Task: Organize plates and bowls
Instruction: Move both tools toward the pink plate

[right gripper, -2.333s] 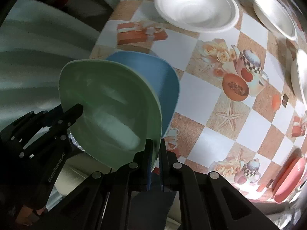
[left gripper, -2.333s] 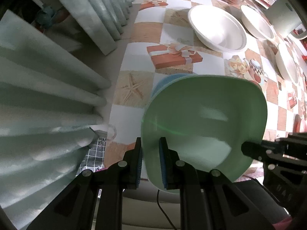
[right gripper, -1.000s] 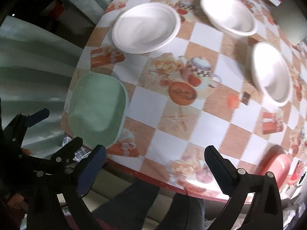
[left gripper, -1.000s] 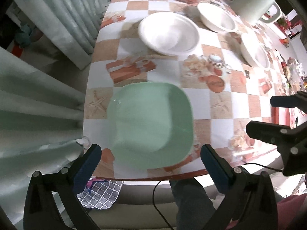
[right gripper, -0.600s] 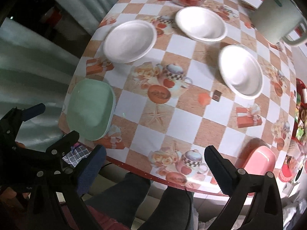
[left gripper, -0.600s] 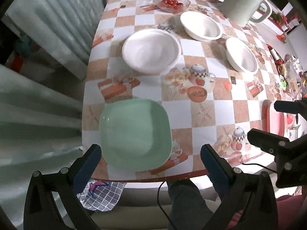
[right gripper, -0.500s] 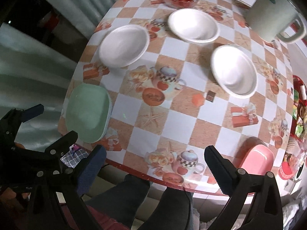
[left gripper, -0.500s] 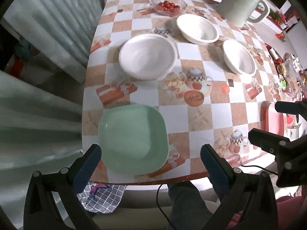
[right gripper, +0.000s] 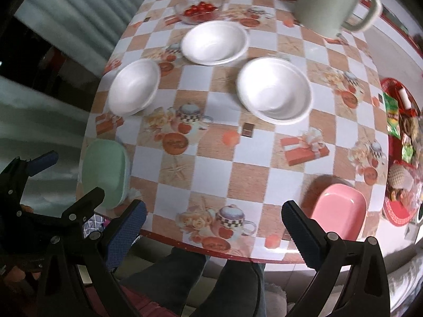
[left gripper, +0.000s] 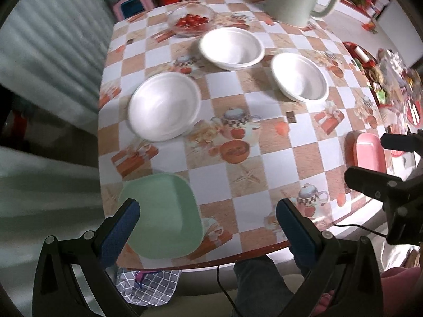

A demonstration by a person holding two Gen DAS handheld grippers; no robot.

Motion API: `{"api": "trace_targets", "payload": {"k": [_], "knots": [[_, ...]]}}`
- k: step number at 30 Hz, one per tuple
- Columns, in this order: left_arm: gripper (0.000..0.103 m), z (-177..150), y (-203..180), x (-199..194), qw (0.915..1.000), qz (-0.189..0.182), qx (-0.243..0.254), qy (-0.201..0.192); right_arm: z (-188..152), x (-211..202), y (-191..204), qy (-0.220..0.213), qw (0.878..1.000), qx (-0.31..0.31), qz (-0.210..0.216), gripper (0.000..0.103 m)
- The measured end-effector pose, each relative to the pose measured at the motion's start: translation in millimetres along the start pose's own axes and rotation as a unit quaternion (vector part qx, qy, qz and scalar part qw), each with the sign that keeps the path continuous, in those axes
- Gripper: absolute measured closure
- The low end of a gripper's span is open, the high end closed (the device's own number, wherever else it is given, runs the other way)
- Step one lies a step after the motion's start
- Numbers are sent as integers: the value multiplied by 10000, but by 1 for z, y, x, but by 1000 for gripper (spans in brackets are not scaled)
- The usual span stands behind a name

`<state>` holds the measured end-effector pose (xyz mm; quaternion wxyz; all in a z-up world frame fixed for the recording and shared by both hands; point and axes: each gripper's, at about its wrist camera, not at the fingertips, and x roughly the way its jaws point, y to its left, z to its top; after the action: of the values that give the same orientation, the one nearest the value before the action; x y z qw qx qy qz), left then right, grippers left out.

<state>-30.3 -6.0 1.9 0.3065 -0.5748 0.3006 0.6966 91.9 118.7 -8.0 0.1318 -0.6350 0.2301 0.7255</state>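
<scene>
We hold both grippers above the near edge of the worktop (left gripper: 269,158), looking down on its checked cloth. The left gripper (left gripper: 206,224) has its fingers spread wide and holds nothing; the green plate (left gripper: 161,214) lies flat below, just inside the left finger, at the near left corner. In the right wrist view a thin blue rim seems to peep out beneath it, though the blur leaves us unsure. The right gripper (right gripper: 214,227) is likewise wide apart and empty, hanging over the near edge, with the pink plate (right gripper: 339,211) lying just beyond its right finger at the near right corner.

Three white bowls (right gripper: 273,93) stand apart from one another further back, in a loose triangle. Behind them sit a glass bowl of red fruit (right gripper: 199,9) and a pale jug (right gripper: 330,2). The mark near the jug's top is too blurred for us to read. Our knees (right gripper: 211,277) show under the edge.
</scene>
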Motion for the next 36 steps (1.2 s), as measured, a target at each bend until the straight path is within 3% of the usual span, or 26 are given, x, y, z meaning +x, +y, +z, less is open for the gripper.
{"api": "trace_targets", "payload": {"k": [11,25,36], "knots": [[0,28,-67,8,9964,-73,836,81,-23,-3,-73,-58,9958,915,8,0],[0,57,-173,35,9811,-426,1839,427,-67,9,-180,251,9763,2129,-289,0],[0,61,-245,80,9719,-666,2031,984,-103,41,-250,718,9574,2753,-487,0]]}}
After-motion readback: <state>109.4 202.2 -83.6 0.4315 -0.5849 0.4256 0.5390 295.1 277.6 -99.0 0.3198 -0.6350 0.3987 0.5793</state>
